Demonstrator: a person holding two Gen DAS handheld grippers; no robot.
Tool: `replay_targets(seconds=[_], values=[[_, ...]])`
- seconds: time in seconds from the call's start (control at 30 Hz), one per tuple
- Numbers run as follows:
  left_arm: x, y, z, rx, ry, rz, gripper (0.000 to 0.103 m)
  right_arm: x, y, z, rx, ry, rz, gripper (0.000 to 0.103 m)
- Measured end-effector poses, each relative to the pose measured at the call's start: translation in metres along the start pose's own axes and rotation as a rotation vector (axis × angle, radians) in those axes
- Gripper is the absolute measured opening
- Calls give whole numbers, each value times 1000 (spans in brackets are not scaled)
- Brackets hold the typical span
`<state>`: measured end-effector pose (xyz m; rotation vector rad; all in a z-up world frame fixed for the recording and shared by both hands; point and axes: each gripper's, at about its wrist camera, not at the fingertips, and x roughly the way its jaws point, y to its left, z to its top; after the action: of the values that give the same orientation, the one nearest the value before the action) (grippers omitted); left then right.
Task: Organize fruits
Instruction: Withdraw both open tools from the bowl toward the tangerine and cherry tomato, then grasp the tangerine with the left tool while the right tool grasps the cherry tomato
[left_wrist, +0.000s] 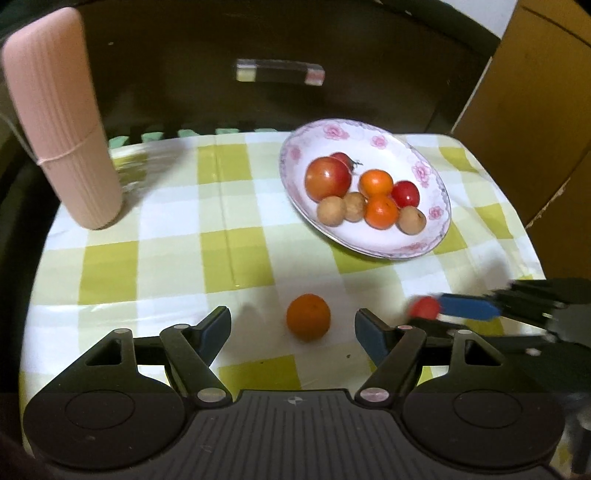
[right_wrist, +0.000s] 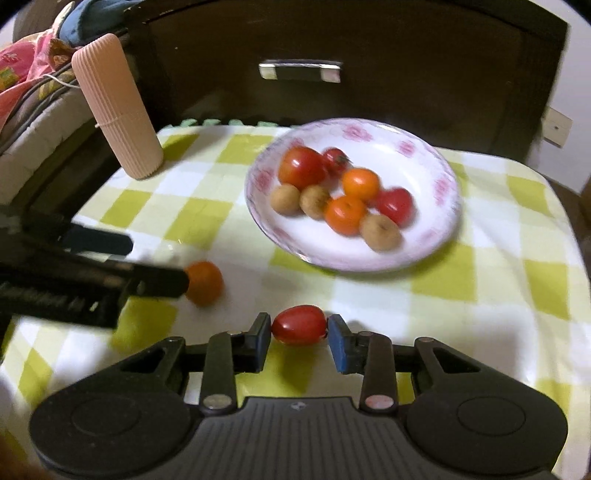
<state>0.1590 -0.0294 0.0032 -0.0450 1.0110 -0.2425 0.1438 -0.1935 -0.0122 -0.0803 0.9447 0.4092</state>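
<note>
A floral plate (left_wrist: 424, 243) (right_wrist: 439, 243) on the checked tablecloth holds several fruits: tomatoes, small oranges and brown round fruits. A loose orange (left_wrist: 308, 316) (right_wrist: 205, 282) lies on the cloth between the fingers of my open left gripper (left_wrist: 292, 328), which touches nothing. My right gripper (right_wrist: 299, 332) is shut on a small red tomato (right_wrist: 300, 324) just above the cloth, in front of the plate. That tomato (left_wrist: 424, 307) and the right gripper's blue pads (left_wrist: 467, 306) also show at the right of the left wrist view.
A tall pink ribbed container (left_wrist: 62, 122) (right_wrist: 118, 107) stands at the table's back left. A dark wooden cabinet (left_wrist: 280, 44) rises behind the table. A brown cardboard panel (left_wrist: 524, 110) is at the right. Bedding (right_wrist: 29, 74) lies left.
</note>
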Motion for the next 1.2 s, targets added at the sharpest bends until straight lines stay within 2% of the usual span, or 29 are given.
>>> replay_targets(seconds=[0.17, 0.3, 0.33, 0.47, 0.77, 1.03, 1.2], values=[[18, -9, 1, 13, 10, 9, 76, -24, -6, -19, 2, 24, -18, 33], [29, -12, 2, 7, 28, -6, 48, -37, -6, -26, 11, 30, -17, 32], [30, -13, 2, 8, 34, -3, 44, -39, -6, -27, 17, 30, -13, 32], [32, -12, 1, 16, 35, 10, 39, -38, -7, -28, 31, 28, -10, 32], [28, -11, -2, 25, 42, -6, 38, -30, -8, -30, 29, 48, -10, 32], [3, -15, -30, 95, 68, -3, 39, -29, -2, -35, -15, 59, -8, 32], [2, -24, -48, 157, 68, 19, 40, -28, 4, -42, -55, 70, -12, 33]])
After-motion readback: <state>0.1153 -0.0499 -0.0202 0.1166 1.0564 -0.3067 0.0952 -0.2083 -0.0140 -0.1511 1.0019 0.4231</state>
